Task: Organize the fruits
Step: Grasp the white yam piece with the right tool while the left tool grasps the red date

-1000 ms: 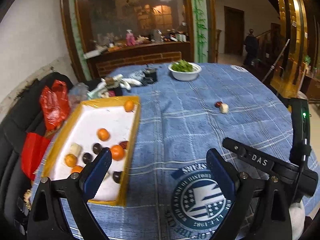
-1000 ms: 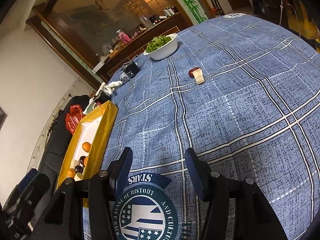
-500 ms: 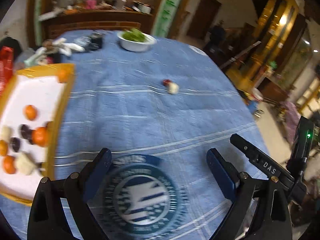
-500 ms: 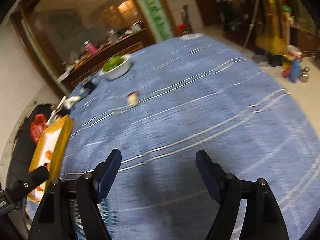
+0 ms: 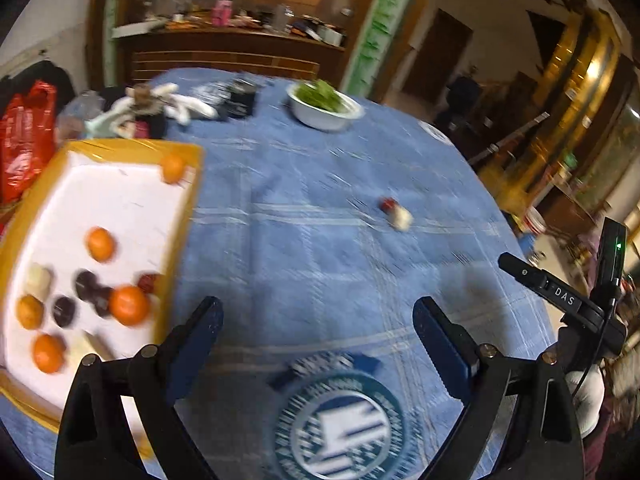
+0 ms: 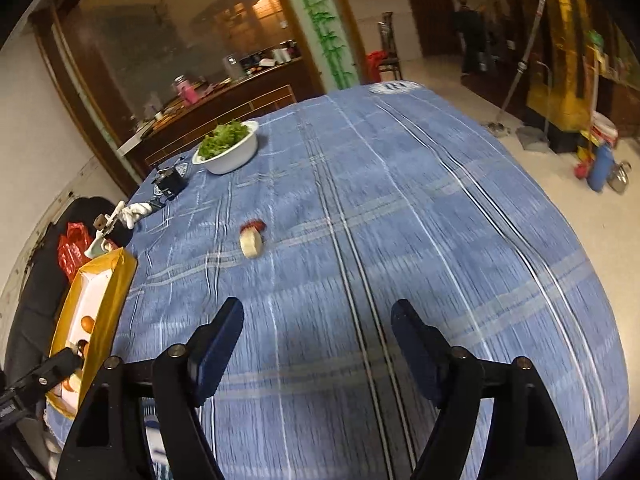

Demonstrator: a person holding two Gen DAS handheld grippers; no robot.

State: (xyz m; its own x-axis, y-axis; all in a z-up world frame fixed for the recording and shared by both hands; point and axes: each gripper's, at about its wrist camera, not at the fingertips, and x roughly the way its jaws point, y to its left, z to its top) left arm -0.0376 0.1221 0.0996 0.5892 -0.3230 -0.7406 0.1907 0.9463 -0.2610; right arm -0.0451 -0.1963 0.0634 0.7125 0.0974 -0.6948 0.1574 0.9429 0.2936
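Note:
A yellow tray (image 5: 188,216) with a white inside lies at the left of the blue tablecloth. In it are several oranges (image 5: 129,305), dark fruits (image 5: 64,311) and pale pieces. A small red fruit (image 5: 387,203) and a pale piece (image 5: 401,217) lie together mid-table, also visible as the red fruit (image 6: 255,225) and pale piece (image 6: 251,243). My left gripper (image 5: 318,320) hangs open over the cloth just right of the tray, holding nothing. My right gripper (image 6: 318,328) hovers nearer than the two loose pieces; its jaws are closing with nothing between them.
A white bowl of greens (image 5: 326,104) stands at the far side, with white gloves (image 5: 180,104) and a black object (image 5: 240,100) to its left. Red bags (image 5: 24,140) sit beyond the tray. The table's round edge (image 6: 580,248) drops to the floor on the right.
The left view swung right, then back toward the tray, which now looks larger. The right gripper's jaws stand wider than a second ago, and its view has risen and turned right.

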